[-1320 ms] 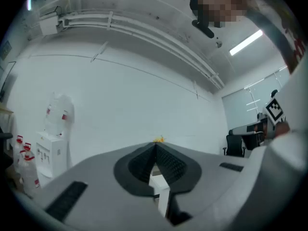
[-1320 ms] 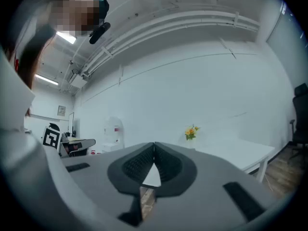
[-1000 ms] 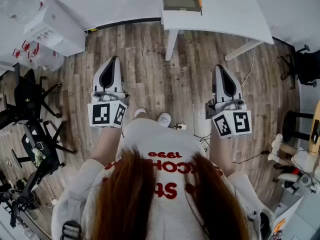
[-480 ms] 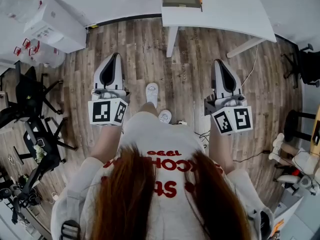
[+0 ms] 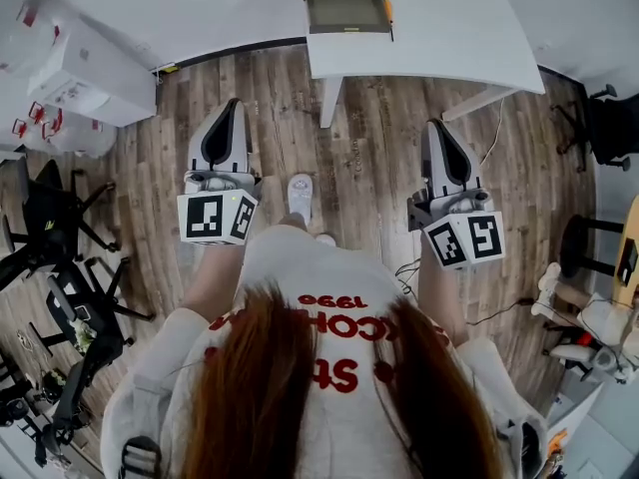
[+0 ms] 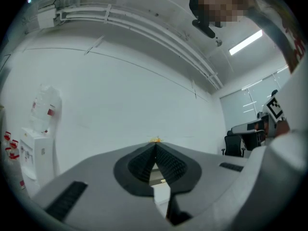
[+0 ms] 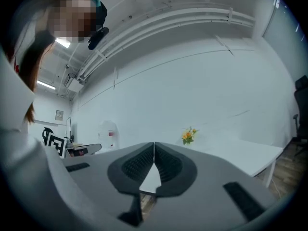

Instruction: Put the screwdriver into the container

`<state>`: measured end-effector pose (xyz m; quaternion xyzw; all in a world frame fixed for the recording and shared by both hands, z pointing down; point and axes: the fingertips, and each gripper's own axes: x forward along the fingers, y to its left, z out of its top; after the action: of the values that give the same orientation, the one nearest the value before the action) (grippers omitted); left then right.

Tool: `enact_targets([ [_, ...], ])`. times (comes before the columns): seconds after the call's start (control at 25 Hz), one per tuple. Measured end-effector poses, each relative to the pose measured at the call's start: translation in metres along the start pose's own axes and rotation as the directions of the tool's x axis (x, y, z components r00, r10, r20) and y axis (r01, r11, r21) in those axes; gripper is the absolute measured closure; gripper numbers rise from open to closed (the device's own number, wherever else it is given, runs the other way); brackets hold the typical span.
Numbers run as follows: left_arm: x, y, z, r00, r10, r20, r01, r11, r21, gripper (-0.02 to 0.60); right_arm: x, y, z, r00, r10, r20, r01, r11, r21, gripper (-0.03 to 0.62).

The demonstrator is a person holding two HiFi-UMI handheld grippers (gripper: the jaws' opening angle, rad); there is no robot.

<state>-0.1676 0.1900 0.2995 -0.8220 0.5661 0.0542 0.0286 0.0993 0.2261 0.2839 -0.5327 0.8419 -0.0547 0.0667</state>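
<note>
Evidently nothing is held yet: the left gripper (image 5: 232,108) and right gripper (image 5: 436,126) both have their jaws pressed together on nothing, out over the floor, well short of the table (image 5: 449,28). The screwdriver (image 5: 388,10) lies on the far table, just right of the container (image 5: 345,13); whether they touch I cannot tell. It looks small, so probably light and stiff. Its orange handle is likely the best hold, being thicker and less slippery than the thin shaft, which could roll or slip between the pads.
</note>
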Motion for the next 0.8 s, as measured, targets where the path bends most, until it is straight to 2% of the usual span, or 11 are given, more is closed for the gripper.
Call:
enact_targets([
  [0.52, 0.126, 0.044, -0.001, 0.996, -0.083, 0.032, 0.083, 0.997, -0.008, 0.575, 0.104, -0.039, 0.016, 0.999, -0.045, 0.029, 0.045, 0.999, -0.01, 0.588],
  [0.8, 0.158, 0.06, -0.009, 0.994, -0.11, 0.018, 0.11, 0.994, -0.021, 0.575, 0.131, -0.048, 0.018, 0.997, -0.078, 0.026, 0.078, 0.997, -0.005, 0.588],
])
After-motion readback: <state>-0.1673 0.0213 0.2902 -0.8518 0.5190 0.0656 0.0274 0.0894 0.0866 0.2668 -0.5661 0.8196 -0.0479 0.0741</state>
